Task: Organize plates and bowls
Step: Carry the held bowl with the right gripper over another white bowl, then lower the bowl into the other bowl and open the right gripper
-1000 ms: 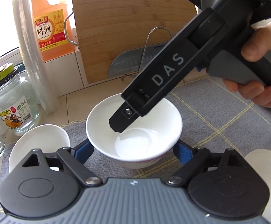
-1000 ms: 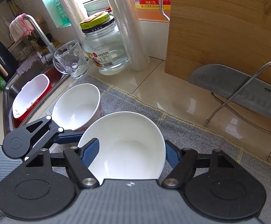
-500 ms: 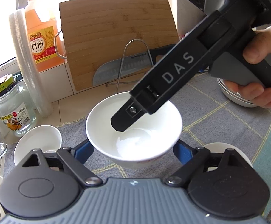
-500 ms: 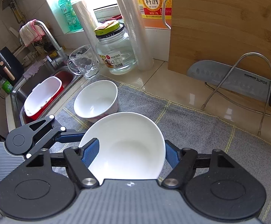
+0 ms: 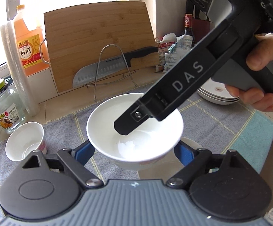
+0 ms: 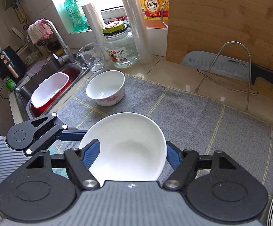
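Since both claws are clamped on the same white bowl (image 5: 136, 137), it's carried clear of the cloth (image 6: 192, 113), pretty much level. The left claw (image 5: 134, 152) is spread wide, its blue pads pressed on opposite sides of the bowl's wall. The right claw (image 6: 131, 154) is closed on it from the other side; one pad (image 6: 92, 150) looks to be inside the rim and one outside, though that can't be told for sure. What matters next: the floral bowl (image 6: 106, 88) is parked ahead and to the left, by the sink edge, well apart. The plates (image 5: 217, 94) are stacked off to the right. If nesting is planned, the left claw's side is probably nearer.
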Available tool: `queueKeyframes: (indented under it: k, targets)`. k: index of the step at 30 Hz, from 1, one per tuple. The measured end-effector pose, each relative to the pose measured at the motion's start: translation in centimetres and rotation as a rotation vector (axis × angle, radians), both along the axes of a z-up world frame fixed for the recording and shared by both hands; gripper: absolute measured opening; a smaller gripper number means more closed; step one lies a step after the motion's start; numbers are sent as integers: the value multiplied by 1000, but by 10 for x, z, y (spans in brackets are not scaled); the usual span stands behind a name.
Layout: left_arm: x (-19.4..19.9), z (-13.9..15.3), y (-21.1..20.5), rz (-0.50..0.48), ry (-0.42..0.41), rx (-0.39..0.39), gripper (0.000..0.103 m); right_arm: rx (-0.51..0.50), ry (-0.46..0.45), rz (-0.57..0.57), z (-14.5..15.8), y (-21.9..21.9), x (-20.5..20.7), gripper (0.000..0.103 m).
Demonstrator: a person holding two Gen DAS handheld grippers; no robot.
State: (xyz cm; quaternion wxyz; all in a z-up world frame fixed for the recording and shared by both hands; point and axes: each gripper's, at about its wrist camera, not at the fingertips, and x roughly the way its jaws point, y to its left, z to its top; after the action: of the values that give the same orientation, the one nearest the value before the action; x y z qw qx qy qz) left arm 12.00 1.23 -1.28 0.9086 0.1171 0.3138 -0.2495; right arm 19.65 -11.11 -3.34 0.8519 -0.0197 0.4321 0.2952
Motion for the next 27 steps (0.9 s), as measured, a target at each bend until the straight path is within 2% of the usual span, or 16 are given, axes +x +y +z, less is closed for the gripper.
queueKeyframes:
  k: [15,27]
  targets:
    - [-28,-9,-20,-49,46,1,91,-11,27,-36,-9,-23,-44,79]
    - [-32,-19,-26,-71,84,11,91,-15,67,-59,-25,-27,-46,80]
